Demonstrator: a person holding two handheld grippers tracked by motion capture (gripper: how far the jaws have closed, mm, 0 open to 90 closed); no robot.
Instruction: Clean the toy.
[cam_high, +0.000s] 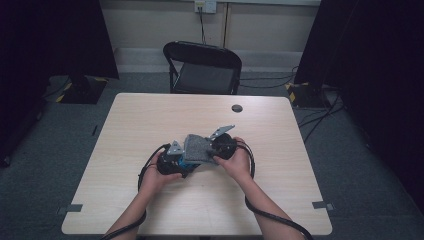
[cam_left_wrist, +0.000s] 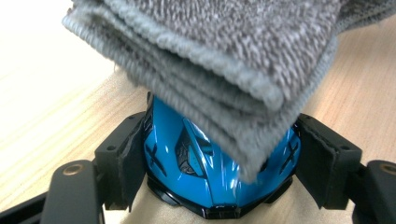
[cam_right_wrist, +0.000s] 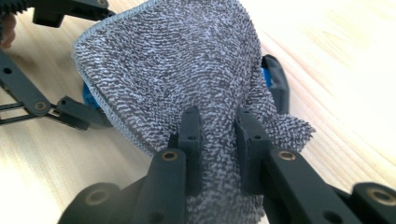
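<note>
A glossy blue toy (cam_left_wrist: 196, 163) with black trim, shaped like a small car, sits between the pads of my left gripper (cam_left_wrist: 222, 154), which press on both its sides. A folded grey knitted cloth (cam_left_wrist: 224, 56) lies over its top. My right gripper (cam_right_wrist: 219, 126) is shut on a bunch of that cloth (cam_right_wrist: 173, 65), and a sliver of the blue toy (cam_right_wrist: 267, 77) peeks out beneath it. In the high view both grippers meet near the table's middle, the left gripper (cam_high: 185, 162) at the toy (cam_high: 187, 165) and the right gripper (cam_high: 207, 151) at the cloth (cam_high: 197, 147).
The light wooden table (cam_high: 150, 115) has a small round black cap (cam_high: 237, 108) near its far edge. A black folding chair (cam_high: 205, 67) stands beyond the table. Cables trail from both grippers toward the near edge.
</note>
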